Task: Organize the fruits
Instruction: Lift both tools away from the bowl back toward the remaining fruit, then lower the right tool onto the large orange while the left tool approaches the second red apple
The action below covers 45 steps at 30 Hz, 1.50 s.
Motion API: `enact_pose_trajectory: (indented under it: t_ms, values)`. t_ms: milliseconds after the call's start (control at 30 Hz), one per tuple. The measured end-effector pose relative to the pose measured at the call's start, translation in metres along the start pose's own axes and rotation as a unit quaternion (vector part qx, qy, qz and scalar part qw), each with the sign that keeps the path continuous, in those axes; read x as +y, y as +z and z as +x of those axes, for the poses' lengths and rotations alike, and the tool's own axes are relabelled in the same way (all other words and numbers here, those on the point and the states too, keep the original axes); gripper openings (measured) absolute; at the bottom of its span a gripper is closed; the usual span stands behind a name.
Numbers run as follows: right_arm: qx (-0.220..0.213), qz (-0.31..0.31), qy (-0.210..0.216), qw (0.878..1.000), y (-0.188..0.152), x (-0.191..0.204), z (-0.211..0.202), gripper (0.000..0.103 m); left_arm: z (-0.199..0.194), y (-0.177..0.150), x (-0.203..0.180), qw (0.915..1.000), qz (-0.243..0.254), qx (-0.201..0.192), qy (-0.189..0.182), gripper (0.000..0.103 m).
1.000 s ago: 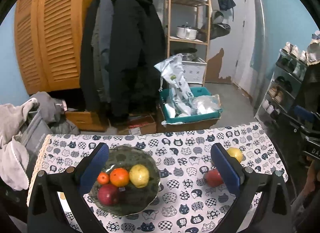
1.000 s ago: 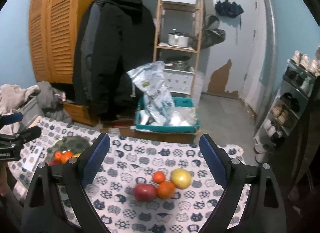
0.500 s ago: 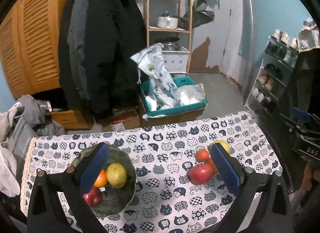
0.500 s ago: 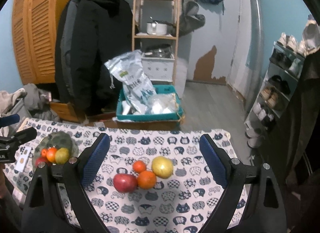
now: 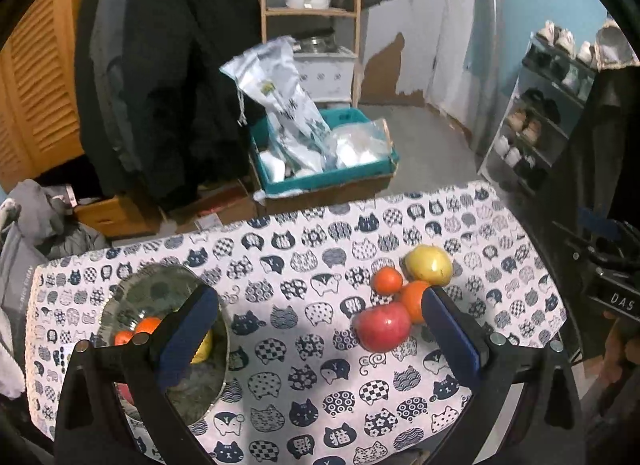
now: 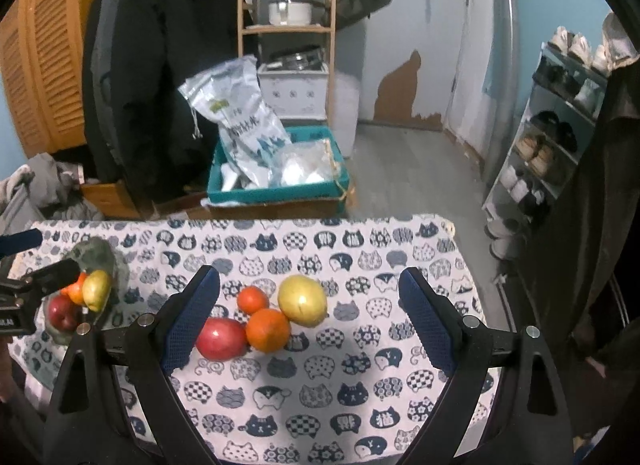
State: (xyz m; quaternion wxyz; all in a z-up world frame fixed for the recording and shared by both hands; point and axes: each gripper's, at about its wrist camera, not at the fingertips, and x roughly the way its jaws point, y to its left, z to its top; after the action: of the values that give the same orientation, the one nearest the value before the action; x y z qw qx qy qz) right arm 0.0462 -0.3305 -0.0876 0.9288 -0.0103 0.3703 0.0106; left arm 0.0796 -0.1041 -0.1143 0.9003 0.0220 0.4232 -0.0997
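Four loose fruits huddle touching on the cat-print tablecloth (image 6: 360, 385), well apart from the glass bowl (image 5: 132, 297). Both the right gripper (image 6: 308, 321) and left gripper (image 5: 320, 337) gape empty. The red apple (image 6: 220, 339) looks firm, smooth, liable to roll; pinch across its widest middle.

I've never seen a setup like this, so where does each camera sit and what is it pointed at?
Left wrist: rides the left claw, angled down at the tablecloth and glass bowl; its open fingers show.
Right wrist: rides the right claw, aimed down at the loose fruit pile; the left claw shows at the edge.
Shared: bowl, fruit pile, teal crate.
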Motion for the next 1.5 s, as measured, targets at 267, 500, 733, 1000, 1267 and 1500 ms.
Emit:
enact_pose_trajectory:
  t_ms: [267, 500, 733, 1000, 1267, 1500]
  values:
    - [0.043, 0.017, 0.000, 0.999, -0.013, -0.011, 0.030, 0.090, 0.044, -0.013, -0.010, 0.9988, 0.012, 0.048, 0.003, 0.102]
    - [0.091, 0.036, 0.005, 0.995, -0.028, -0.021, 0.061, 0.090, 0.081, -0.024, -0.018, 0.9961, 0.017, 0.086, -0.004, 0.102]
    - [0.138, 0.046, -0.005, 0.989, -0.049, -0.029, 0.091, 0.090, 0.116, -0.035, -0.032, 0.9916, 0.026, 0.125, -0.017, 0.102]
    - [0.185, 0.051, -0.014, 0.981, -0.070, -0.035, 0.122, 0.090, 0.144, -0.045, -0.049, 0.9867, 0.029, 0.156, -0.037, 0.102]
    - [0.208, 0.071, -0.009, 0.975, -0.080, -0.044, 0.139, 0.090, 0.171, -0.052, -0.060, 0.9805, 0.022, 0.188, -0.052, 0.102]
    - [0.212, 0.078, -0.007, 0.974, -0.080, -0.047, 0.144, 0.090, 0.192, -0.058, -0.068, 0.9746, 0.015, 0.213, -0.069, 0.102]
